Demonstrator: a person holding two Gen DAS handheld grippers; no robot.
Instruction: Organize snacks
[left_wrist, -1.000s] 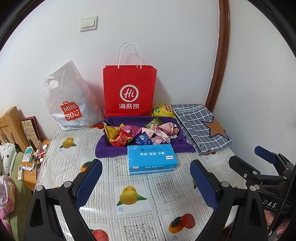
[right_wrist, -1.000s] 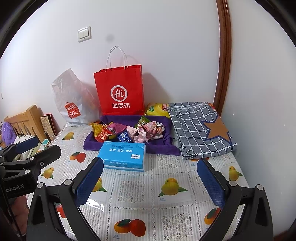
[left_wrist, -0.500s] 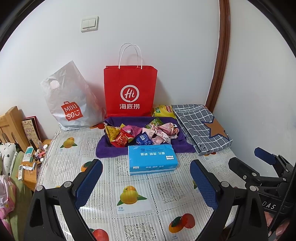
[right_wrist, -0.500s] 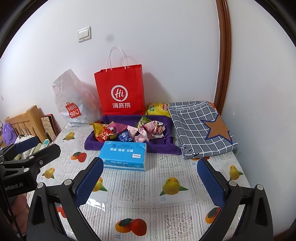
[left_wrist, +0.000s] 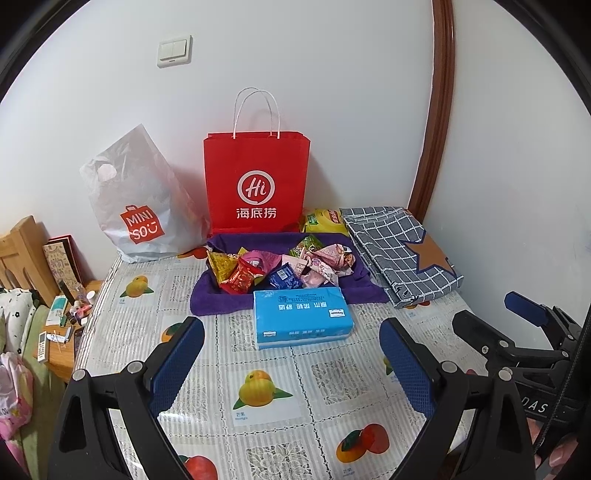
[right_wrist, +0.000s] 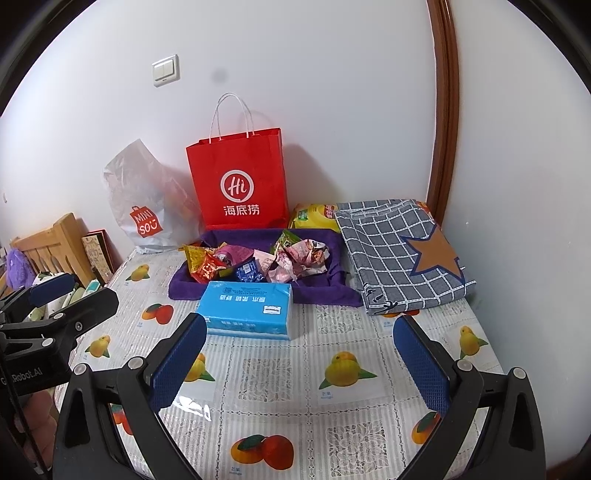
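Table (left_wrist: 280, 435): fruit-print cloth is lying bare between tissue box (left_wrist: 302, 318) and both tongs.
Bedside clutter (left_wrist: 62, 321): showing only in left view, small and unclear.
Snacks (left_wrist: 280, 267): sitting piled on purple towel (right_wrist: 325, 291), behind box.
Left tongs (left_wrist: 291, 354): gaping wide, holding nothing.
Right tongs (right_wrist: 299, 354): gaping wide, holding nothing.

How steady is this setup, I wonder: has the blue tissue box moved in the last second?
No. The tissue box still sits at the purple cloth's front edge, unchanged in both views.
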